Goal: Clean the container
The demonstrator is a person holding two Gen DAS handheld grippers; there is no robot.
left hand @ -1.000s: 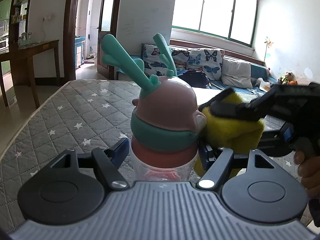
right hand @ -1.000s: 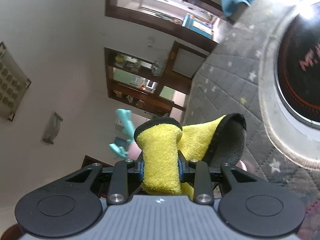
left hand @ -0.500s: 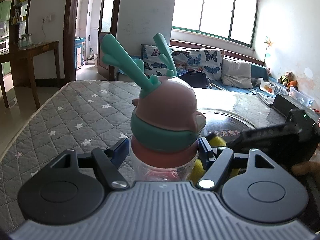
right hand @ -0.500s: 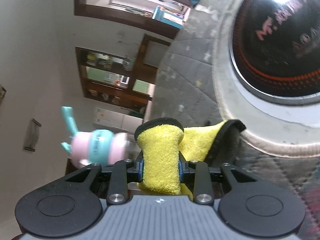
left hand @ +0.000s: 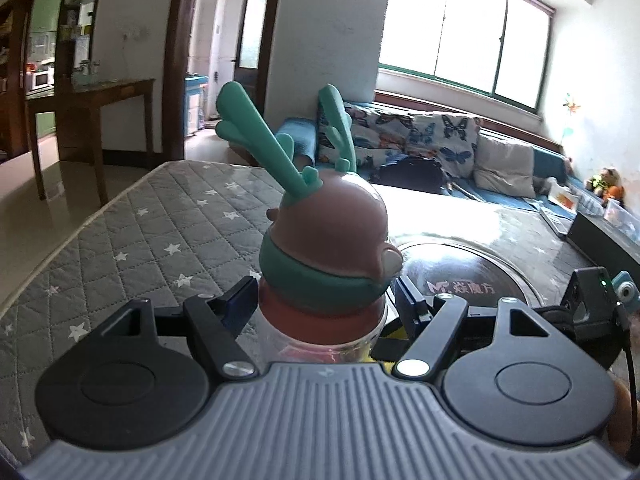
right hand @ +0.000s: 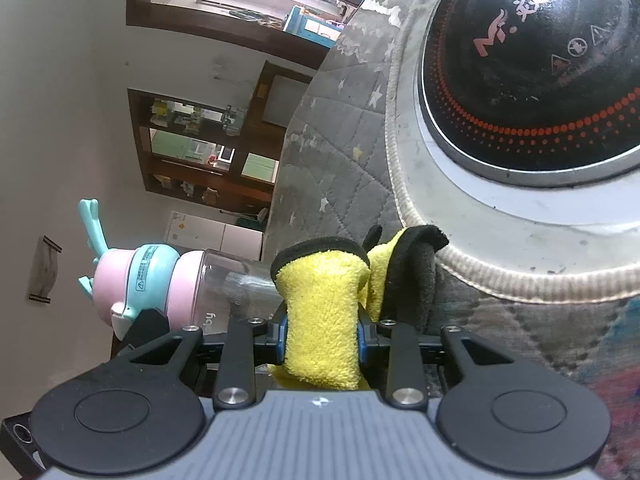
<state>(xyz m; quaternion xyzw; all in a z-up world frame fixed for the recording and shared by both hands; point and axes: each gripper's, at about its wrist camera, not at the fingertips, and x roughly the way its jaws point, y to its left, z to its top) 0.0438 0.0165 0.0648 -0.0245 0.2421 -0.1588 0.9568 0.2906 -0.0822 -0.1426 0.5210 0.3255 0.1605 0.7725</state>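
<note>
Fluffy yellow cloth (right hand: 320,320) w/ black trim, against clear bottle (right hand: 224,284).

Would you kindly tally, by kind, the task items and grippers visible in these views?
Bottles: 1, the antlered bottle held in the left gripper.
Cloths: 1, the yellow cloth clamped in the right gripper.
Grippers: 2.
Induction cooktops: 1, the black cooktop on the quilted cover.
Total: 5.
</note>
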